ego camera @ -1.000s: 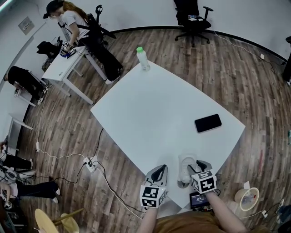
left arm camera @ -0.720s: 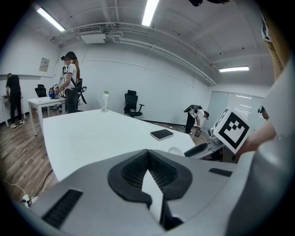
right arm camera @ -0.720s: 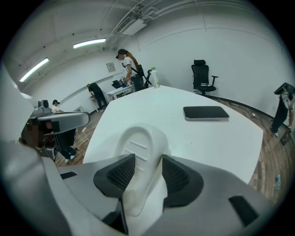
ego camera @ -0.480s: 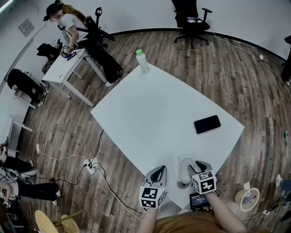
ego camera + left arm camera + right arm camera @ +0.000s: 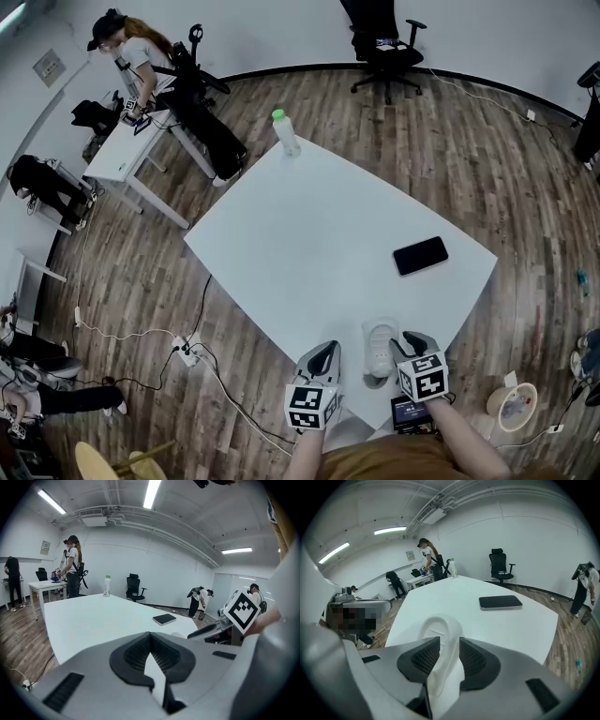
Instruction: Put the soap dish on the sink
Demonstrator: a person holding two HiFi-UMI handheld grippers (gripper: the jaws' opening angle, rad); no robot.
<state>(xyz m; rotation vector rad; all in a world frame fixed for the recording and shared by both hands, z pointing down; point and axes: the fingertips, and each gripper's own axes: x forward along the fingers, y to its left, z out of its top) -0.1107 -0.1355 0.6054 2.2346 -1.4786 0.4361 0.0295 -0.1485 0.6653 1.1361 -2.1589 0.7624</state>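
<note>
Dish place: the soap dish [image 5: 380, 343] lies at the near edge of the desk [image 5: 319, 225], its near end between the right tool's jaws.
Handling: it looks light, stiff and smooth, so probably slippery, and a hard pinch could make it skid or tip.
Hold: best taken across the two long side walls, low on the rim.
Right tool [image 5: 449, 648]: wide and closing around the dish; no firm press is evident yet.
Left tool [image 5: 150, 637]: tips together, empty, just beside the dish.
Count: one soap dish, one phone [image 5: 420, 255], one bottle [image 5: 284, 133], two tools; no sink in view.
</note>
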